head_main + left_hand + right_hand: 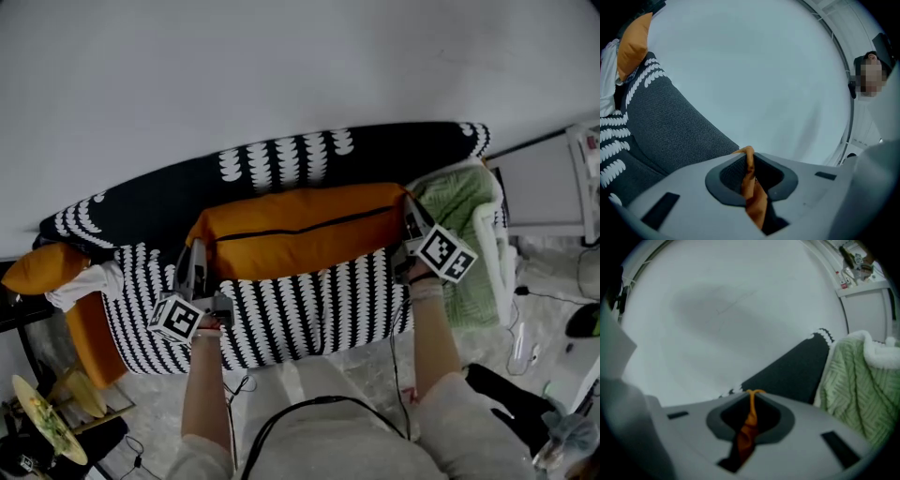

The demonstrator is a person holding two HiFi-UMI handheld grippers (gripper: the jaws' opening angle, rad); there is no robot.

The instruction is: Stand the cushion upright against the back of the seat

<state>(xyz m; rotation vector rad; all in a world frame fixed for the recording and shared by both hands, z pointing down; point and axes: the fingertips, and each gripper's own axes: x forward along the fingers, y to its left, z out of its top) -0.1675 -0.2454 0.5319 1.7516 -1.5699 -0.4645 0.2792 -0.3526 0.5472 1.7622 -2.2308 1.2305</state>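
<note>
**Left claw (748, 157) and right claw (751, 397) pinch tight**

Each claw is clamped on a thin fold of the orange cushion (300, 230). The cushion sits along the sofa's (309, 314) back edge. Such small pinches might slip and drop it. Only the head view shows the whole cushion.

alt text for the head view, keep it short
A person holds a long orange cushion by both ends, the left gripper and right gripper each shut on a corner, along the back of a black-and-white patterned seat. A green blanket drapes the seat's right end.
</note>
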